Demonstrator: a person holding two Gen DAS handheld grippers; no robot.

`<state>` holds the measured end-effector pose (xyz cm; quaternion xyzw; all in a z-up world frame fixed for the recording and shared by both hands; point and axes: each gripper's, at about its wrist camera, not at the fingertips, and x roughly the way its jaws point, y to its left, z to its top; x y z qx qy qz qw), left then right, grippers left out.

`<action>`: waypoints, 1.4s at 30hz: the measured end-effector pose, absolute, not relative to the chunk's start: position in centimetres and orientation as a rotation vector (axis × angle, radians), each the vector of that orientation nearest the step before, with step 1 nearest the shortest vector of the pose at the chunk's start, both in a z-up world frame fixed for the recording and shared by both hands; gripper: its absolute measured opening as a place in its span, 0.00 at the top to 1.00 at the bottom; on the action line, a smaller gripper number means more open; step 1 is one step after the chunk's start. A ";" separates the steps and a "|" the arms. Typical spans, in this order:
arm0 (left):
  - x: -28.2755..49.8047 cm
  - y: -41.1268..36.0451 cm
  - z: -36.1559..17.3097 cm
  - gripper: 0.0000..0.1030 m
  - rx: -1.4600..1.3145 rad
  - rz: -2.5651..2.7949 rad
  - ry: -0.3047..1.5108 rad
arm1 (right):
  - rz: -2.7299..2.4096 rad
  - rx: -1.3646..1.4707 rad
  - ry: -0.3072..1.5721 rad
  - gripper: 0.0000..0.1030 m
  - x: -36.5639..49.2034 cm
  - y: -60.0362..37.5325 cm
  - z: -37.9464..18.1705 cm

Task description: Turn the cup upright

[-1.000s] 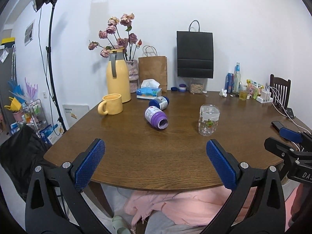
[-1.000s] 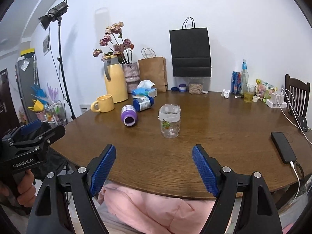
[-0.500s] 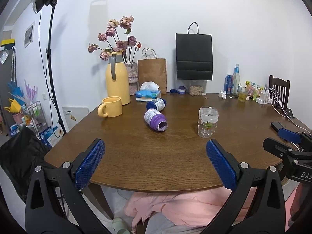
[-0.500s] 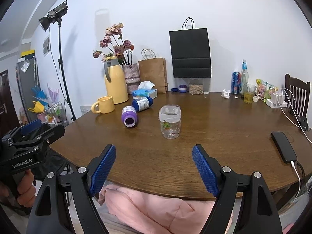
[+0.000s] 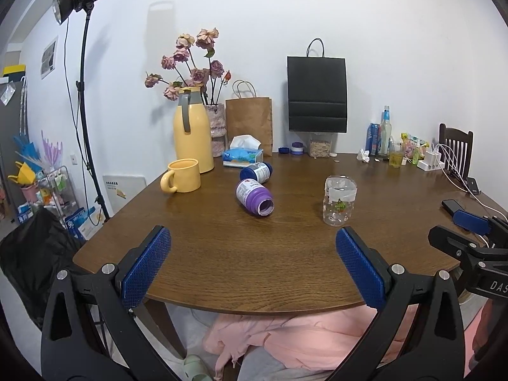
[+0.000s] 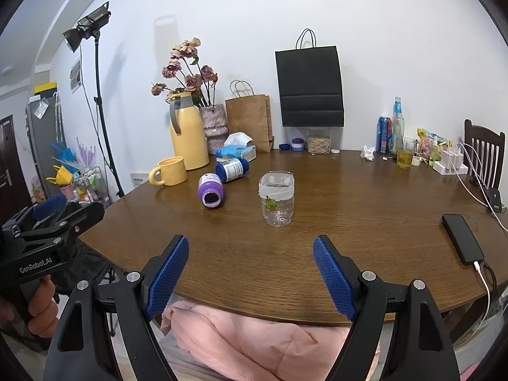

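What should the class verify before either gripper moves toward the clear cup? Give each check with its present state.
1. left gripper open and holding nothing: ok.
2. right gripper open and holding nothing: ok.
3. clear cup ahead of the right gripper, nothing between: ok.
4. purple bottle apart from the cup: ok.
5. Cup in a grip: not ok, neither gripper touches it.
6. Which end of the cup is up: cannot tell.
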<state>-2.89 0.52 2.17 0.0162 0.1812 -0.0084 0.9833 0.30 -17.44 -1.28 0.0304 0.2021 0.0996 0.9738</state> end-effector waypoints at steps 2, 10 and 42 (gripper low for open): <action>-2.9 0.5 2.2 0.00 0.033 -0.017 0.363 | 0.203 0.062 0.406 0.18 0.3 -17.5 -1.3; -2.7 0.7 2.5 0.00 0.032 -0.014 0.361 | 0.203 0.068 0.405 0.18 0.3 -17.5 -1.2; -2.8 0.8 2.7 0.00 0.040 -0.018 0.351 | 0.204 0.060 0.413 0.18 0.2 -17.2 -1.2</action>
